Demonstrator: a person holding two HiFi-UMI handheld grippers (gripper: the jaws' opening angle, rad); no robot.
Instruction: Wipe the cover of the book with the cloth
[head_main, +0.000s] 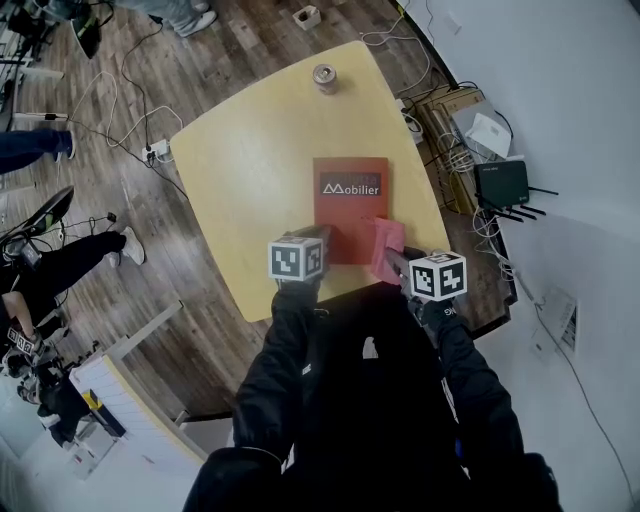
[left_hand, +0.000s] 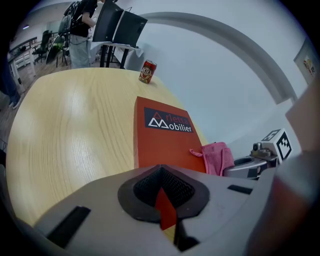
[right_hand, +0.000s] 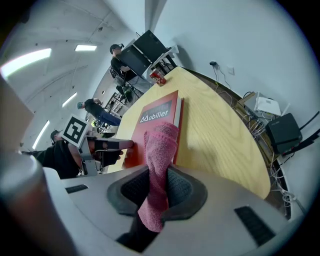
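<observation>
A red book (head_main: 350, 205) with a dark title strip lies flat on the light wooden table (head_main: 240, 170). My left gripper (head_main: 318, 237) is at the book's near left corner. In the left gripper view the jaws (left_hand: 162, 187) are closed on a sliver of the red book (left_hand: 160, 140). My right gripper (head_main: 392, 257) is shut on a pink cloth (head_main: 385, 245). The cloth (right_hand: 160, 150) stands up between the jaws (right_hand: 155, 187) and drapes over the book's (right_hand: 155, 117) near right edge. The cloth (left_hand: 218, 157) also shows in the left gripper view.
A drink can (head_main: 325, 77) stands at the table's far end. A white wall runs along the right, with a router (head_main: 500, 182) and cables on the floor. The person's dark sleeves fill the near side. People and a monitor stand (left_hand: 120, 27) are beyond the table.
</observation>
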